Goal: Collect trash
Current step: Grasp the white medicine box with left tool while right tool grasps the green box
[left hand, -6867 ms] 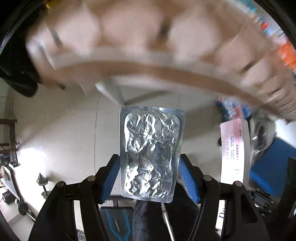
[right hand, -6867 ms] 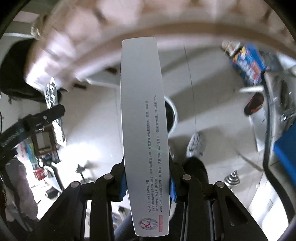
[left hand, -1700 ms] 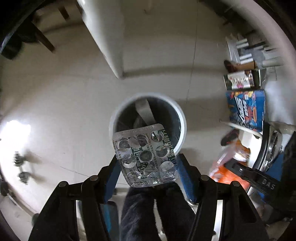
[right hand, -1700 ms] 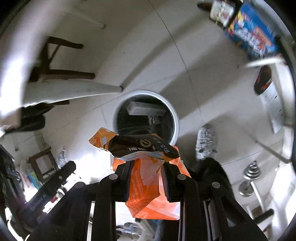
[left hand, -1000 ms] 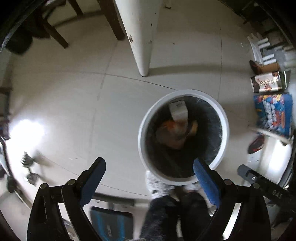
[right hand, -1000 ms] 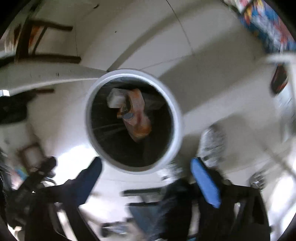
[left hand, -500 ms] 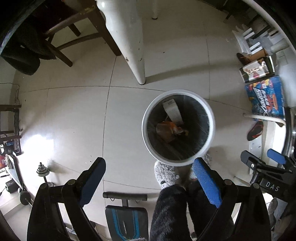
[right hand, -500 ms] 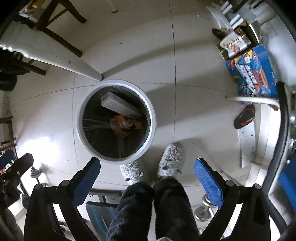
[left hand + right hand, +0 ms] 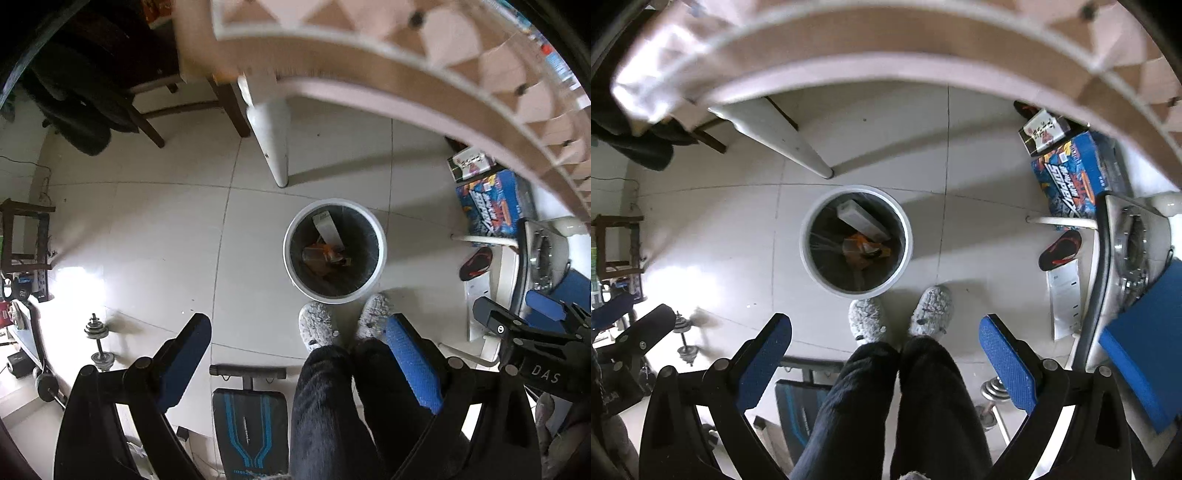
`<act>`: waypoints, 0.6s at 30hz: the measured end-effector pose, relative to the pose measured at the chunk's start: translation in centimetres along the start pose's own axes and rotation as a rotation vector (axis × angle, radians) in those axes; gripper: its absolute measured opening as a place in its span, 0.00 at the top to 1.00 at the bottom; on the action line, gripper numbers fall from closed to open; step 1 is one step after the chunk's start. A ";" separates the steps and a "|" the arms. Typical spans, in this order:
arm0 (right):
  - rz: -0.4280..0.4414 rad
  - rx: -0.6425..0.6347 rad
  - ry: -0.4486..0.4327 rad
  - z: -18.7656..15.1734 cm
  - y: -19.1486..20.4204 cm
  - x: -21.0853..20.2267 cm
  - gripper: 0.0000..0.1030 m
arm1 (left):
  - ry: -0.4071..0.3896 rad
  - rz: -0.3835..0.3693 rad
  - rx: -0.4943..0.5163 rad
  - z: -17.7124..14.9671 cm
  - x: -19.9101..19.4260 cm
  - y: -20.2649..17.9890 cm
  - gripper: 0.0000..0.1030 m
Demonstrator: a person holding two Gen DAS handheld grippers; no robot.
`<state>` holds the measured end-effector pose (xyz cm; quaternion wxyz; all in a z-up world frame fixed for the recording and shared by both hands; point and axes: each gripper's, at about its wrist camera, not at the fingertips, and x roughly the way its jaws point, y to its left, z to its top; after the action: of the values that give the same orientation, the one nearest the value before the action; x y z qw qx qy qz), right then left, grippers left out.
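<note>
A round white trash bin [image 9: 382, 254] [image 9: 805, 254] with a dark liner stands on the tiled floor far below. Inside lie a long white box [image 9: 327, 232] [image 9: 864, 218] and an orange wrapper [image 9: 320, 254] [image 9: 862, 248]. My left gripper [image 9: 299, 352] is open and empty, high above the floor. My right gripper [image 9: 884, 349] is open and empty too, at about the same height. In the left wrist view the right gripper [image 9: 532, 321] shows at the right edge.
A person's dark trouser legs [image 9: 886, 398] and grey slippers [image 9: 317, 325] stand right beside the bin. A pink-patterned table edge [image 9: 424, 85] curves overhead, with a white table leg [image 9: 271, 147] near the bin. Boxes [image 9: 1071, 173], dumbbells [image 9: 98, 343] and a bench [image 9: 249, 417] lie around.
Both grippers let go of their trash, a foil blister pack and an orange wrapper, over the bin and have since risen; the bin looks smaller and the table edge has come into view.
</note>
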<state>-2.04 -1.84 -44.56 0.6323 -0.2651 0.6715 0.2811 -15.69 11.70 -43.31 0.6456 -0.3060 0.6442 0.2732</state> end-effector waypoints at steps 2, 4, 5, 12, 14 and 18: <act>0.018 0.007 -0.008 -0.3 0.3 -2.9 0.01 | -0.018 0.006 -0.005 -0.3 -2.3 0.2 0.06; 0.037 0.017 -0.020 -0.3 0.5 -5.3 0.01 | -0.038 0.012 -0.011 -0.4 -4.5 0.3 0.06; 0.052 0.025 -0.029 -0.2 0.5 -6.7 0.01 | -0.044 0.018 -0.016 -0.3 -5.5 0.4 0.06; 0.120 0.128 -0.133 3.2 -2.2 -15.4 0.01 | -0.170 0.036 -0.044 3.5 -12.0 -0.3 0.06; 0.120 0.172 -0.171 4.9 -3.9 -17.4 0.01 | -0.211 0.036 -0.047 5.9 -13.6 -1.6 0.06; 0.122 0.295 -0.245 9.1 -9.8 -21.2 0.01 | -0.269 0.023 -0.033 11.0 -15.7 -5.5 0.06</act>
<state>12.58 -2.15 -24.20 0.7230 -0.0922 0.6382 0.2478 -4.58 16.92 -27.54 0.7179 -0.2696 0.5506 0.3297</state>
